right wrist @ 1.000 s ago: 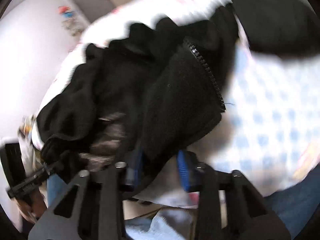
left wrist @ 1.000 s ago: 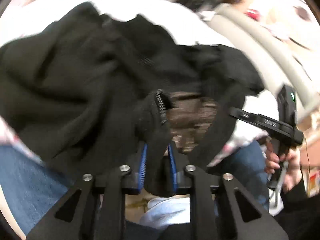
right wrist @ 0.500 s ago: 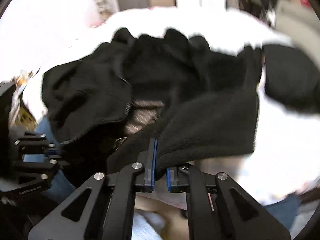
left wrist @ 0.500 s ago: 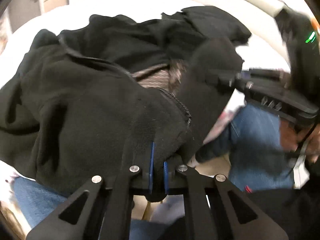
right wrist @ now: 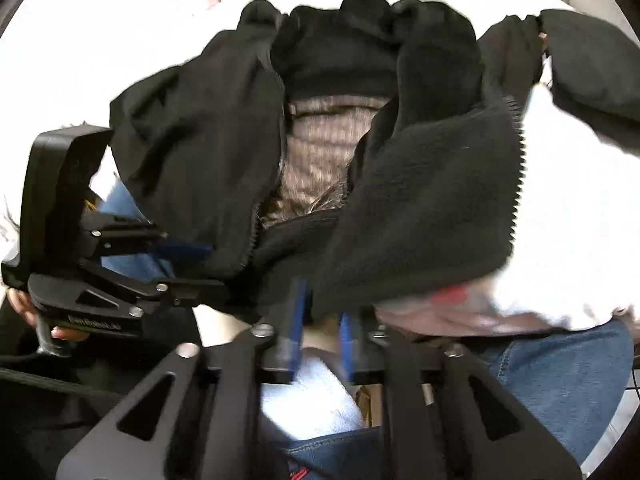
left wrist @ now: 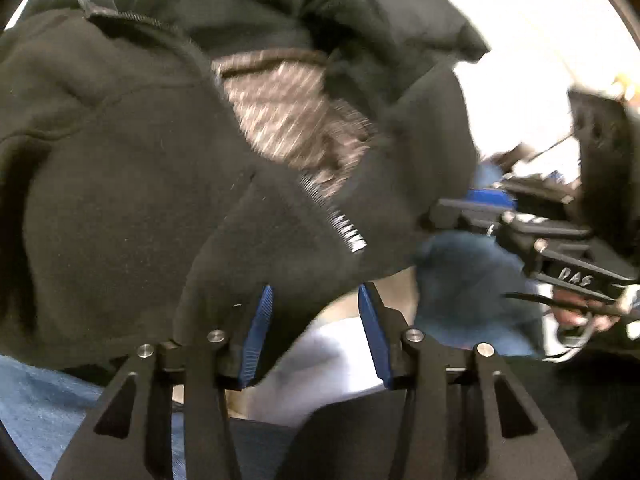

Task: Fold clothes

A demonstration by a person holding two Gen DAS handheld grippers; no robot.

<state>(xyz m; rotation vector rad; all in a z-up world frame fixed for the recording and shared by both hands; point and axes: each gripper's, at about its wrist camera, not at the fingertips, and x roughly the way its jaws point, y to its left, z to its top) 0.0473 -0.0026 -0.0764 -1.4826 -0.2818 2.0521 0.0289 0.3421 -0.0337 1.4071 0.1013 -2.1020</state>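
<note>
White bedding (right wrist: 560, 200) blurs behind black jacket (left wrist: 140, 184); left claw (left wrist: 316, 324) spread, right claw (right wrist: 322, 320) half-hidden, unclear.

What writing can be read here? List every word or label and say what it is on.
"DAS": pale letters on the black body of the right gripper, seen in the left wrist view; the reading is uncertain because of blur.
A line of pale lettering on the black body of the left gripper, seen in the right wrist view: too blurred to read.
The black jacket shows no legible label.
</note>
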